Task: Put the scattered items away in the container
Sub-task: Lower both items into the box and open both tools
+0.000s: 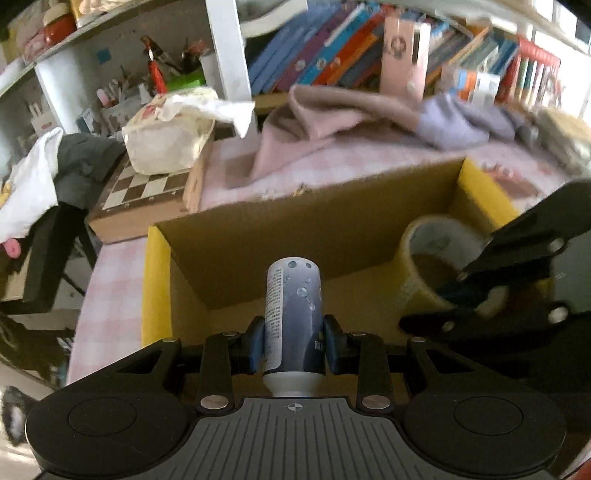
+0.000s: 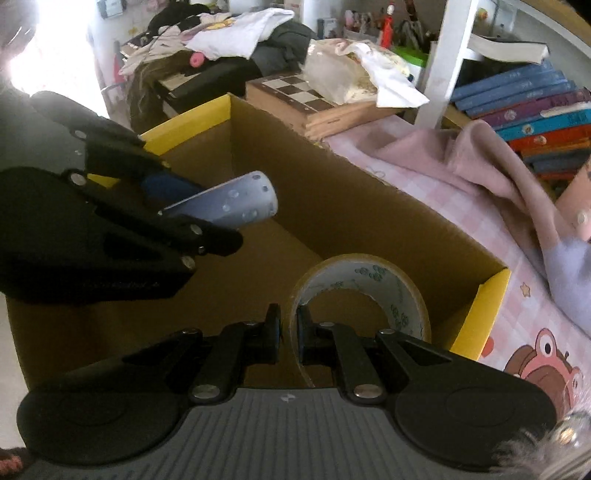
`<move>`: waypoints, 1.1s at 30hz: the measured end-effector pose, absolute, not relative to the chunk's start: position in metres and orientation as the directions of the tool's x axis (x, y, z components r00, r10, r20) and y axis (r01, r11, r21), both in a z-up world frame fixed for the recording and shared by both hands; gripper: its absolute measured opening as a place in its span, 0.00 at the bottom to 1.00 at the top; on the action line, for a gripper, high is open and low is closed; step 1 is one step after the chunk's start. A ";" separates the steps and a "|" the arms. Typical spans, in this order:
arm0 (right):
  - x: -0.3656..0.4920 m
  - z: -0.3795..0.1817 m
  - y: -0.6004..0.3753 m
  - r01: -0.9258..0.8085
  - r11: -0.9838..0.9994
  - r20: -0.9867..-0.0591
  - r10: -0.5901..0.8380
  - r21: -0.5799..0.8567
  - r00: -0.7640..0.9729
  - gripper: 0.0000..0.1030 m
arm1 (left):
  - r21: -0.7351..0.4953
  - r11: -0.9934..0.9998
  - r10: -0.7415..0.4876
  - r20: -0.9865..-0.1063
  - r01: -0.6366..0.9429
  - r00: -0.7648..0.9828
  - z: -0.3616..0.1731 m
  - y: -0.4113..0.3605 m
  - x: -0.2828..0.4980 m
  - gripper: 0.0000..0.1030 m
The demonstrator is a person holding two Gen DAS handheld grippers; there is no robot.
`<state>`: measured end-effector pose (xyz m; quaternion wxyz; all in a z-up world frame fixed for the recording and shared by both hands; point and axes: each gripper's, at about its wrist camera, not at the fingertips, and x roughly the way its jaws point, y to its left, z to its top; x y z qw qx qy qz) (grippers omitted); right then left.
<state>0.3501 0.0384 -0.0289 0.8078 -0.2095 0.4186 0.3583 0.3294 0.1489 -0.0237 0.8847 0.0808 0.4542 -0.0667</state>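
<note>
In the left wrist view, the left gripper point(image 1: 294, 343) is clamping a small blue bottle point(image 1: 293, 314) across its body, blue pads pressing on both sides, with the white end toward the camera and the rounded end pointing down into the cardboard box point(image 1: 295, 221). Holding it by the middle is probably keeping it steady for a drop inside the box walls. The bottle is hanging above the box floor, nearer the left yellow flap than the right corner. At the right edge, the right gripper point(image 1: 476, 291) is reaching in with a roll of brown tape point(image 1: 424, 266), also over the box interior. Behind the box's far wall, a pink checked tablecloth point(image 1: 332, 166) is carrying a crumpled pink cloth point(image 1: 332, 118), and a chessboard case point(image 1: 144, 199) is sitting at the box's far left corner with a tissue pack point(image 1: 170, 140) on top. Books point(image 1: 332, 48) are leaning on the shelf beyond.

In the right wrist view, the right gripper point(image 2: 289, 332) is pinching the tape roll's point(image 2: 369, 288) wall, one finger inside the ring and one outside, jaws nearly together. This grip is likely letting the ring hang freely. The roll is low in the box, toward its right yellow-edged corner point(image 2: 491, 306). The left gripper point(image 2: 177, 206) is holding the bottle point(image 2: 236, 201) tilted over the box's left side. Clothes point(image 2: 236, 33) are piling up beyond.
</note>
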 end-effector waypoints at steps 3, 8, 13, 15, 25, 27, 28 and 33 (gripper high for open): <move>0.347 -0.030 0.040 -0.741 0.669 -0.831 0.382 -0.053 0.404 0.09 | 0.056 0.980 -0.068 -0.814 0.193 0.577 -0.023 0.154 0.330 0.30; 0.342 -0.030 0.047 -0.719 0.690 -0.836 0.346 -0.082 0.427 0.09 | 0.077 0.970 -0.072 -0.813 0.231 0.577 -0.023 0.153 0.333 0.30; 0.342 -0.029 0.046 -0.708 0.700 -0.830 0.335 -0.098 0.446 0.11 | 0.077 0.965 -0.087 -0.806 0.250 0.586 -0.022 0.151 0.331 0.32; 0.344 -0.029 0.046 -0.696 0.711 -0.828 0.328 -0.100 0.455 0.16 | 0.092 0.966 -0.073 -0.799 0.241 0.597 -0.022 0.149 0.329 0.34; 0.305 -0.008 0.029 -0.688 0.707 -0.702 0.405 -0.165 0.585 0.55 | 0.103 0.978 -0.060 -0.696 0.182 0.716 0.005 0.146 0.291 0.72; 0.295 0.001 0.025 -0.686 0.706 -0.676 0.422 -0.173 0.604 0.55 | 0.094 0.982 -0.060 -0.670 0.165 0.740 0.015 0.146 0.279 0.73; 0.288 0.007 0.023 -0.686 0.705 -0.661 0.429 -0.182 0.616 0.55 | 0.091 0.983 -0.060 -0.654 0.157 0.754 0.021 0.145 0.272 0.74; 0.255 0.035 0.015 -0.676 0.706 -0.583 0.464 -0.211 0.667 0.59 | 0.072 0.990 -0.056 -0.579 0.119 0.814 0.049 0.147 0.235 0.81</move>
